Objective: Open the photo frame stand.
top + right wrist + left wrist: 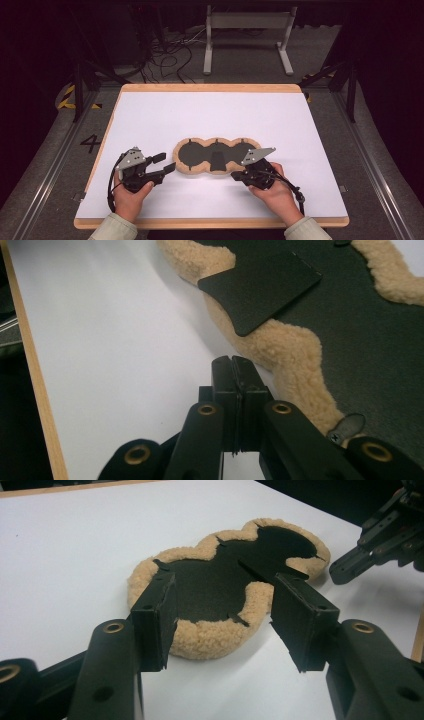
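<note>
A three-lobed pad (192, 155) with a tan fleece rim and a black inner face lies flat near the middle of the white table top (210, 115). A loose black flap (260, 287) rests on its middle lobe and overhangs the rim. My left gripper (168, 164) sits just left of the pad's left lobe. In the left gripper view its jaws (225, 587) stand open on either side of that lobe (210, 640), not touching it. My right gripper (235, 175) lies at the pad's front right rim. Its jaws (234, 362) are pressed together with nothing between them, beside the fleece (295, 365).
The white top has a wooden border (210, 88), with its near edge (210, 222) just behind the hands. Beyond the far edge stand a white metal frame (247, 22) and loose cables (165, 55) on the floor. A small black tab (345, 427) sticks out of the pad's rim.
</note>
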`<state>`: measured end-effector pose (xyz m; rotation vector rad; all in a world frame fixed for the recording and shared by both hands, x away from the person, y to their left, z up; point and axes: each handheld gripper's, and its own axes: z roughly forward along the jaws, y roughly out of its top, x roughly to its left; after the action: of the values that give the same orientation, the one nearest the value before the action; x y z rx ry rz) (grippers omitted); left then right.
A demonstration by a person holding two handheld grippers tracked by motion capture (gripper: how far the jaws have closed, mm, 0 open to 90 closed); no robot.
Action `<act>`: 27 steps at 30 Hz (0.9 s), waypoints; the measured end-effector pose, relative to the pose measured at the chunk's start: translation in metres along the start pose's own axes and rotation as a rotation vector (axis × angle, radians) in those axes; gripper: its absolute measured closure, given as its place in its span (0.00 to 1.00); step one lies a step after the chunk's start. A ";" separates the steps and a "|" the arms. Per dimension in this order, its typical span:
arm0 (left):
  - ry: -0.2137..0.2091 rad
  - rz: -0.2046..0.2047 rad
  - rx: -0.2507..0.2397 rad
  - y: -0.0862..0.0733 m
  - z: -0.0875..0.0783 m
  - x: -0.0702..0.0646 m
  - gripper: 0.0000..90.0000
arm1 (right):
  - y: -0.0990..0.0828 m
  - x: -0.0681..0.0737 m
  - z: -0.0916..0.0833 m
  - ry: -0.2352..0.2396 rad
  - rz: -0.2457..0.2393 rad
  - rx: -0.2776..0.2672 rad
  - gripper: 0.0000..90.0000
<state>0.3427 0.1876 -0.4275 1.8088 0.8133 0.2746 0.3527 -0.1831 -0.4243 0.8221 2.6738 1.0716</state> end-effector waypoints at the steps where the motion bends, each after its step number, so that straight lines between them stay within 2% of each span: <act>1: 0.007 0.000 0.002 -0.001 0.000 0.002 0.50 | 0.000 0.000 0.002 0.002 -0.002 0.004 1.00; 2: 0.009 -0.008 0.007 -0.001 -0.001 0.002 0.49 | 0.001 0.000 0.004 0.002 0.001 0.004 1.00; 6: 0.032 -0.002 -0.007 -0.002 -0.002 0.005 0.48 | 0.005 -0.003 0.011 0.009 0.011 0.005 1.00; 10: 0.041 0.005 0.006 -0.002 -0.002 0.005 0.47 | 0.006 -0.005 0.021 0.012 0.018 0.029 1.00; 14: 0.024 -0.012 0.007 -0.003 -0.002 0.005 0.45 | 0.006 -0.004 0.024 0.013 0.021 0.036 1.00; 16: 0.015 -0.028 0.004 -0.003 -0.001 0.005 0.44 | 0.007 -0.004 0.024 0.016 0.015 0.025 1.00; 18: 0.020 -0.013 0.004 -0.003 -0.001 0.007 0.43 | 0.010 -0.004 0.023 0.020 0.015 0.019 1.00; 27: -0.001 -0.021 0.013 -0.003 0.001 0.006 0.42 | 0.012 -0.006 0.017 0.010 0.010 -0.028 0.99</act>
<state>0.3464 0.1913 -0.4320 1.8117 0.8345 0.2557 0.3682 -0.1687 -0.4286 0.8276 2.6593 1.1149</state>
